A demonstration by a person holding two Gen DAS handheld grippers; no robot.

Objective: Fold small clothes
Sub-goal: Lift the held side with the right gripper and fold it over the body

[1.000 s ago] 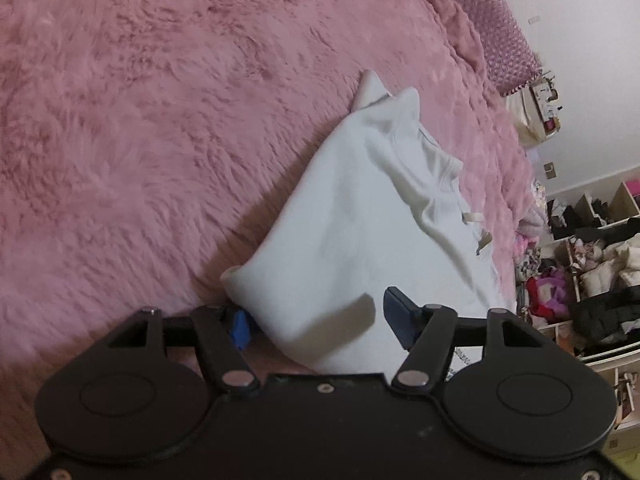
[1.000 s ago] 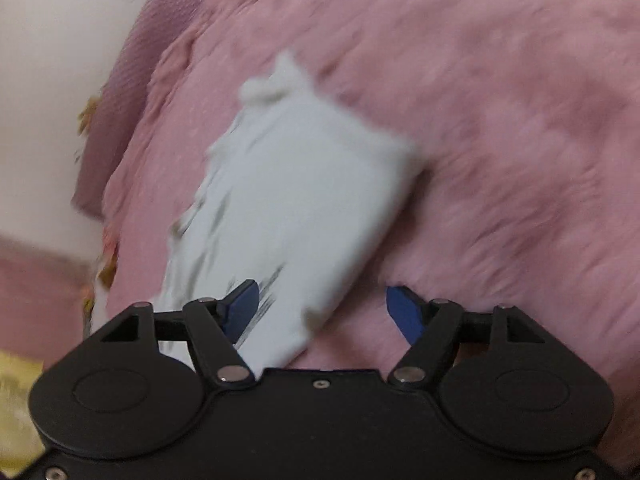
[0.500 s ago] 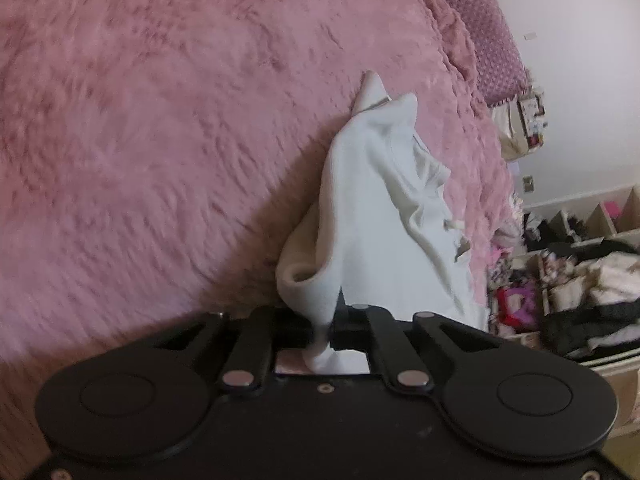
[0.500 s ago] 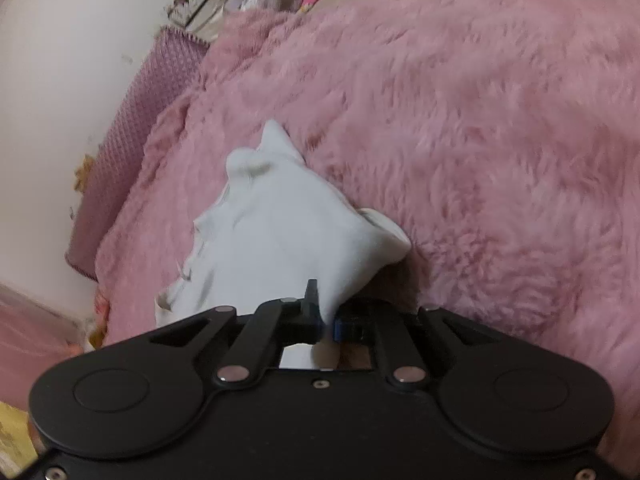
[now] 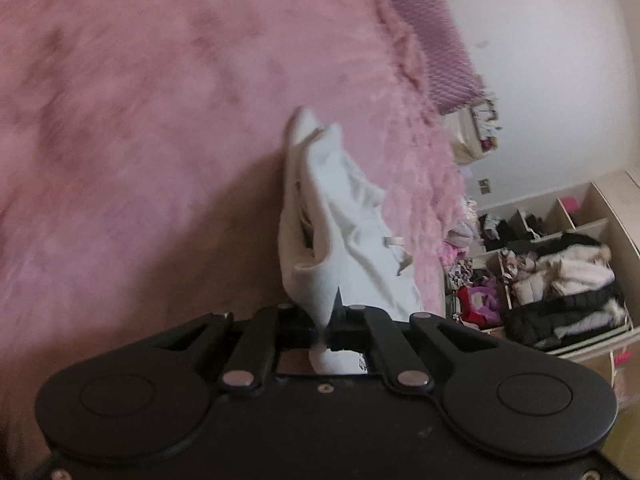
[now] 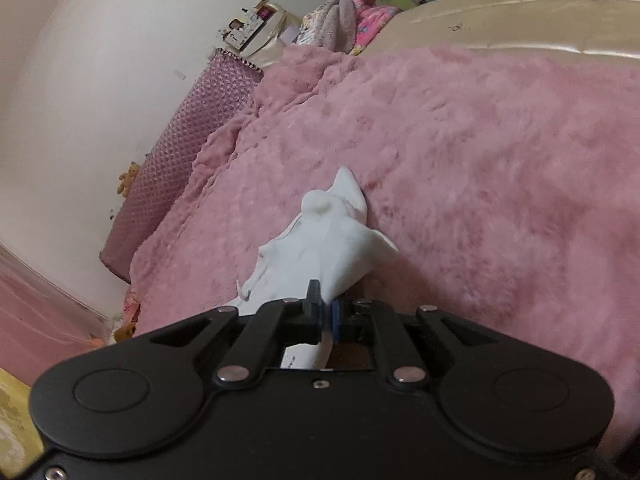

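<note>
Since a second ago you are no longer hovering with wide fingers over a flat garment: both pairs have closed on it and its near edge is lifting off the bed. The pink fluffy blanket [image 6: 480,168] is spreading across the whole bed, with the purple quilted cushion [image 6: 192,140] lying along its wall side. The small white garment [image 5: 344,224] is bunching into a ridge in the middle of the blanket, its far end resting on the pile while the near end is rising toward you. Your left gripper [image 5: 325,326] is pinching one near corner with its fingers fully together, and your right gripper [image 6: 326,318] is clamping the other corner the same way. The risk from here, as I judge it, is that the thin cloth is slipping from these small bites, or the plush pile is dragging the far end so the fold is landing crooked.
</note>
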